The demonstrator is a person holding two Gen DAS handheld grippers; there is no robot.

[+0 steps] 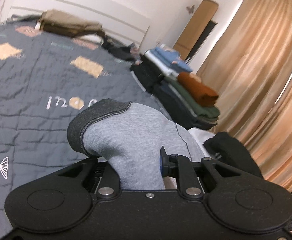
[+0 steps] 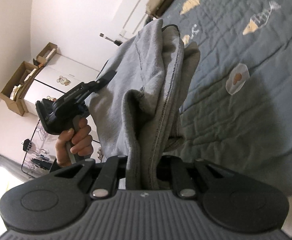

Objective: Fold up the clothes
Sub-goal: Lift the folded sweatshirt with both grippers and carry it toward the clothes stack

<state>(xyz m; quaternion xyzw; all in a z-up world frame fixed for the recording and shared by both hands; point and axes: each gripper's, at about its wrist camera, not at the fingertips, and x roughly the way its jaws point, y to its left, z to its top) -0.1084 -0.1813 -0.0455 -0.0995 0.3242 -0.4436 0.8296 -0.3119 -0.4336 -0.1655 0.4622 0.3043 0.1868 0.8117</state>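
A bed point(image 1: 36, 84) under a dark grey quilted cover carries two stacks of folded clothes point(image 1: 178, 84) near its edge and, blurred, perhaps brown bedding point(image 1: 70, 24) at its head.

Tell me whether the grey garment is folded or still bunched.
Bunched, not folded: the grey garment hangs in loose creases above the bed, pinched by the right gripper and left gripper.

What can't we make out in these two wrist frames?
- Left wrist: left gripper fingertips, buried in the grey garment.
- Right wrist: right gripper fingertips, covered by the same garment; its type and lower part are cut off by the gripper body.
- Left wrist: folded stack and pile by the headboard, motion-blurred.
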